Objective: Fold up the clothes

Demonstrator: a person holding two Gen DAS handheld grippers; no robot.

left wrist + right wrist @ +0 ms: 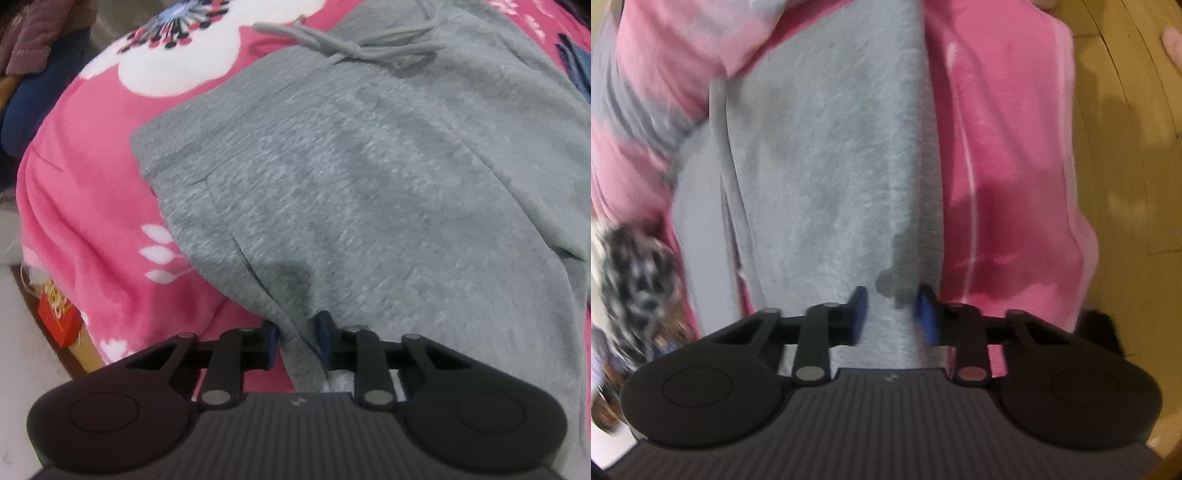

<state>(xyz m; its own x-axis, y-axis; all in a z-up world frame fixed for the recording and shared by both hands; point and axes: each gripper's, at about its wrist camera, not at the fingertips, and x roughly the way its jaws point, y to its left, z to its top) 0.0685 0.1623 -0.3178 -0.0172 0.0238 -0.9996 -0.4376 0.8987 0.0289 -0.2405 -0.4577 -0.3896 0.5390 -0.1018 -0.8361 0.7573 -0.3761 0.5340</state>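
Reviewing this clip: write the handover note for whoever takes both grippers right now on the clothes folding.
Left gripper: shut on a bunched edge of the grey sweatpants.
Right gripper: fabric of the same sweatpants between its fingers; grip uncertain, view blurred.
Sweatpants lie on the pink blanket, drawstring end away from the left gripper.
Done: both ends reached.
Left: the fold itself, then flatten.

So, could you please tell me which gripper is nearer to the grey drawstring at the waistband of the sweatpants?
Left. The left gripper pinches the grey fleece sweatpants just below the knotted drawstring; the right gripper grips a leg, with no drawstring in its view.
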